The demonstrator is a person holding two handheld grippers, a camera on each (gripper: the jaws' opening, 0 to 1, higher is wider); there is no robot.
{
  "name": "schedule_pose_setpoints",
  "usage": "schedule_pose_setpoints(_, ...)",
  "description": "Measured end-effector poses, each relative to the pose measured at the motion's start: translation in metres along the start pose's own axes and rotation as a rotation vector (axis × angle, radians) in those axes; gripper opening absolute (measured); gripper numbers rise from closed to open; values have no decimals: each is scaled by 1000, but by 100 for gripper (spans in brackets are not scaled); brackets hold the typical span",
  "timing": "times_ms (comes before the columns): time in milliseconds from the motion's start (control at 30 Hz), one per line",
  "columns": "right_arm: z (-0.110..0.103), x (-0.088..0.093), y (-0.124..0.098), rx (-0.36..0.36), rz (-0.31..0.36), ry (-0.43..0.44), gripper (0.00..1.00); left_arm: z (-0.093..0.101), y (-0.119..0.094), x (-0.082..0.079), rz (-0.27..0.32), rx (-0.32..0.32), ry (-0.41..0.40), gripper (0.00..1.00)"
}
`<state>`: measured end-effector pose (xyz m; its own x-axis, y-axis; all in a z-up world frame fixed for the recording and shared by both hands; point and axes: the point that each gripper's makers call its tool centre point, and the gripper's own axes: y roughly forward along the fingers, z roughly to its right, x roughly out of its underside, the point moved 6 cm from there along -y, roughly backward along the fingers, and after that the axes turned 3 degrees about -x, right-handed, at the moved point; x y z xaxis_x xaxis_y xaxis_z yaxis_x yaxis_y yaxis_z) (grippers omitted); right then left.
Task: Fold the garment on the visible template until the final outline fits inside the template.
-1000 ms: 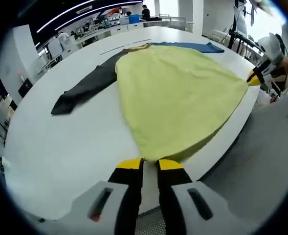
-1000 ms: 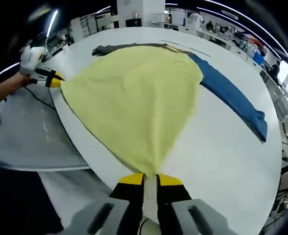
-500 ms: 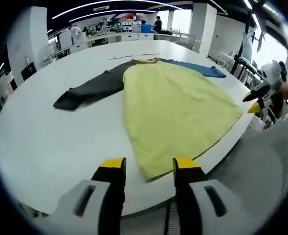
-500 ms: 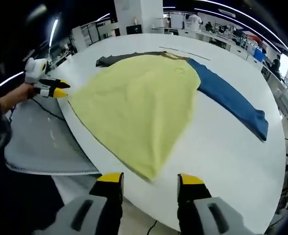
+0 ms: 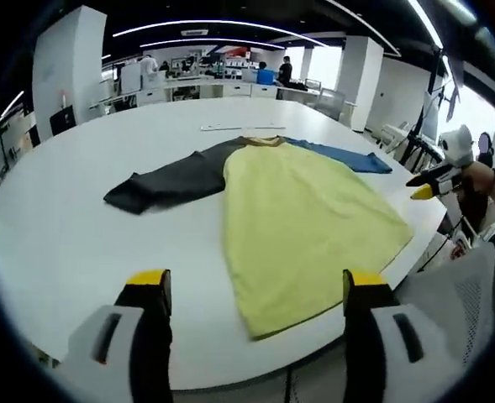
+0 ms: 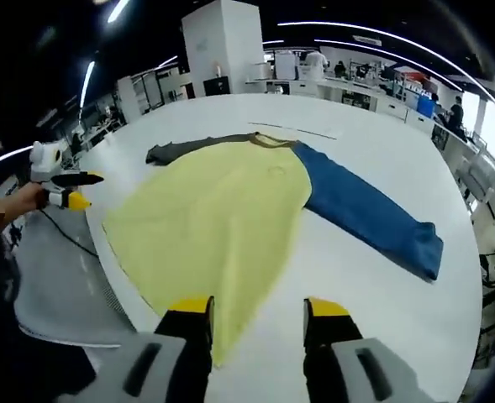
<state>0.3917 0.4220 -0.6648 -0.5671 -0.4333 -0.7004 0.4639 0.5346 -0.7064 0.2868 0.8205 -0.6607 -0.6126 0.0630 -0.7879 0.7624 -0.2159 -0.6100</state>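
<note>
Cloth of the garment looks light and limp, so with both tools open I would pinch the near hem corners.

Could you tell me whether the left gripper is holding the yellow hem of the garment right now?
No; the left gripper is open, its jaws spread apart above the garment.

Bright overhead strip lighting, sharp centres, fisheye bending at edges.
</note>
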Motion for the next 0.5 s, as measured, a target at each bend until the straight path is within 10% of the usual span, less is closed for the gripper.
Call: schedule_pose_setpoints(500, 45, -47, 42, 32, 54, -100, 36, 8, 4, -18, 39, 28, 16, 99)
